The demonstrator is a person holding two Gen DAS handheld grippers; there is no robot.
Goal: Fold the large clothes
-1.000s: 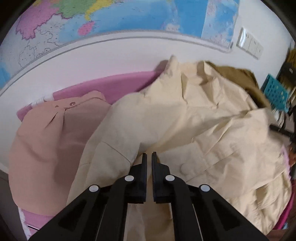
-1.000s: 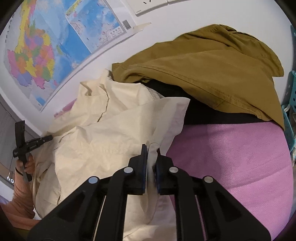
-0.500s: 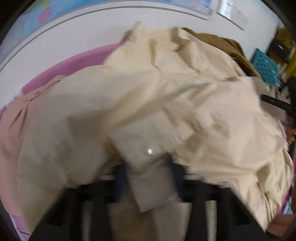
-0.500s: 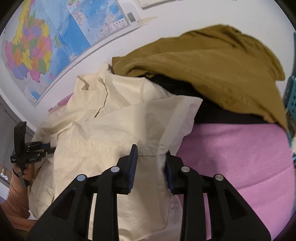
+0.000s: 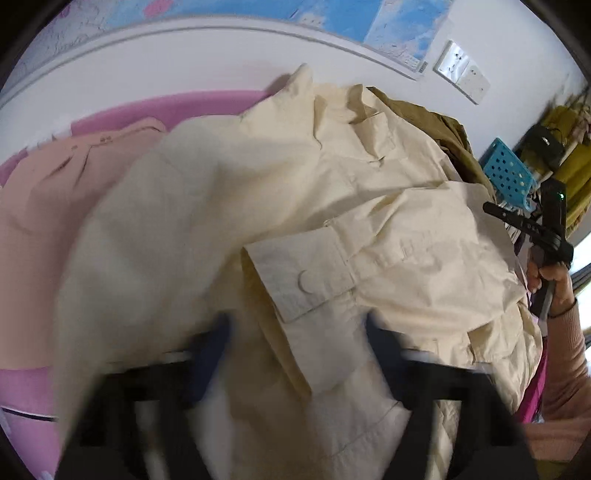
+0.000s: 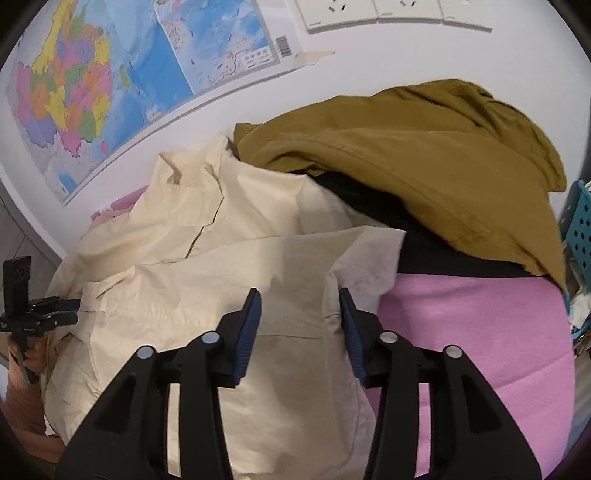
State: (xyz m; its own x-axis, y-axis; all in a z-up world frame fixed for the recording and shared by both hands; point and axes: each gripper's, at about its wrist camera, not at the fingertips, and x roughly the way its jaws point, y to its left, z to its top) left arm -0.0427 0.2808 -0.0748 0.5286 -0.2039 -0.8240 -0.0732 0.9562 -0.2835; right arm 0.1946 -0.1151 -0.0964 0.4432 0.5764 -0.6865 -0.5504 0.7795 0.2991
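The right gripper [image 6: 299,314] has its blue-padded fingers [image 6: 249,325] spread, the jaws having just been opening. The cream jacket [image 6: 221,280] lies under and between them, but neither pad presses on the cloth. Just beyond the right-hand finger, a folded corner of the jacket ends against the pink bedcover [image 6: 472,343], which stretches away on that side. Farther ahead of the fingers, a black garment [image 6: 424,251] shows as a dark band, with an olive-brown jacket [image 6: 424,158] heaped on top of it against the wall. A coloured map [image 6: 92,81] and a row of wall sockets [image 6: 369,13] hang above. Off to the left of the fingers, the left gripper [image 6: 37,317] is seen from the side at the jacket's far edge.

In the left wrist view, the left gripper [image 5: 295,343] is blurred; its fingers [image 5: 212,347] stand wide apart, the jaws having just been opening. A buttoned cuff of the cream jacket [image 5: 306,280] lies in the gap, loose and not pinched. The rest of the jacket spreads ahead, collar toward the wall. To the left of the fingers lies a peach-pink garment [image 5: 48,206] on the pink cover. To the right, the person's hand [image 5: 554,284] in a pink sleeve grips the handle of the other tool, with a blue perforated basket [image 5: 508,173] beyond it.
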